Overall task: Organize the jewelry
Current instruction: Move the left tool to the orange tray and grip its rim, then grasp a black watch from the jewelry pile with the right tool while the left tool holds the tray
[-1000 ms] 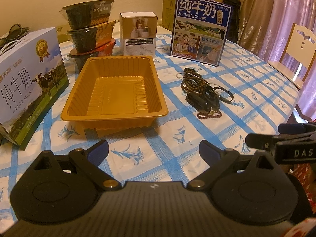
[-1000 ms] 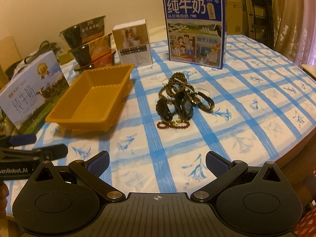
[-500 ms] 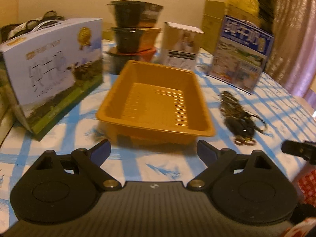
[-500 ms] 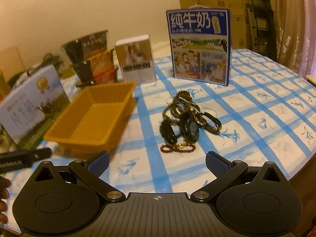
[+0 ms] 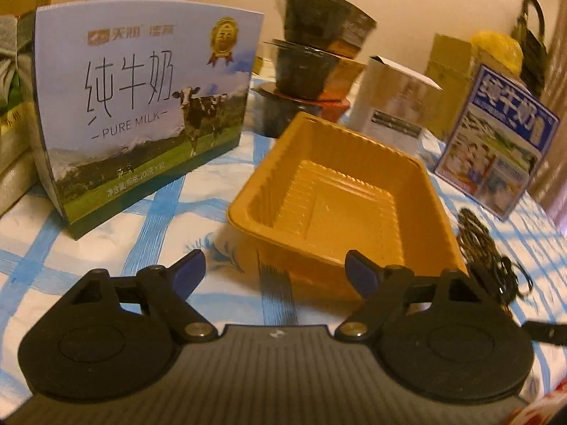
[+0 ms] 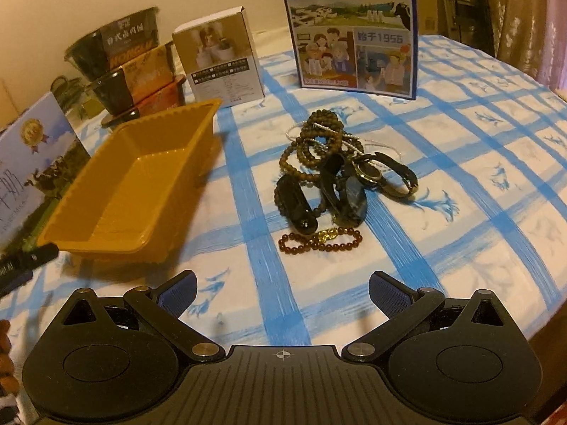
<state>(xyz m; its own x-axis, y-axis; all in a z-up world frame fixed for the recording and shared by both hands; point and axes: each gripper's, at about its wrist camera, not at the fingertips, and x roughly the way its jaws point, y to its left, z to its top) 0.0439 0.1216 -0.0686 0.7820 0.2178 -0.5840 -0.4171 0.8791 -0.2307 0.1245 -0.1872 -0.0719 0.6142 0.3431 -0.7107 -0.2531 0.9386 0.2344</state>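
Observation:
A heap of jewelry (image 6: 336, 173) lies on the blue-checked cloth: brown bead strings, dark wristbands, a small watch and a red bead bracelet (image 6: 320, 241) at its near edge. My right gripper (image 6: 281, 288) hovers open just short of that bracelet, with nothing between its fingers. Left of the heap stands an empty orange plastic tray (image 6: 106, 233). In the left wrist view my left gripper (image 5: 274, 271) hangs before the near corner of the tray (image 5: 248, 209), jaws closing with nothing between them. The heap (image 5: 489, 248) shows at the right edge there.
A pure-milk carton (image 5: 141, 106) stands left of the tray. Behind it are stacked dark bowls (image 5: 312, 71) and a small white box (image 6: 219, 56). A blue milk box (image 6: 351, 28) stands behind the heap. The table's edge curves at the right.
Both grippers have sunk and come nearer the table. The left view swung left and rolled, from the heap towards the tray and milk carton. The right gripper closed in on the heap.

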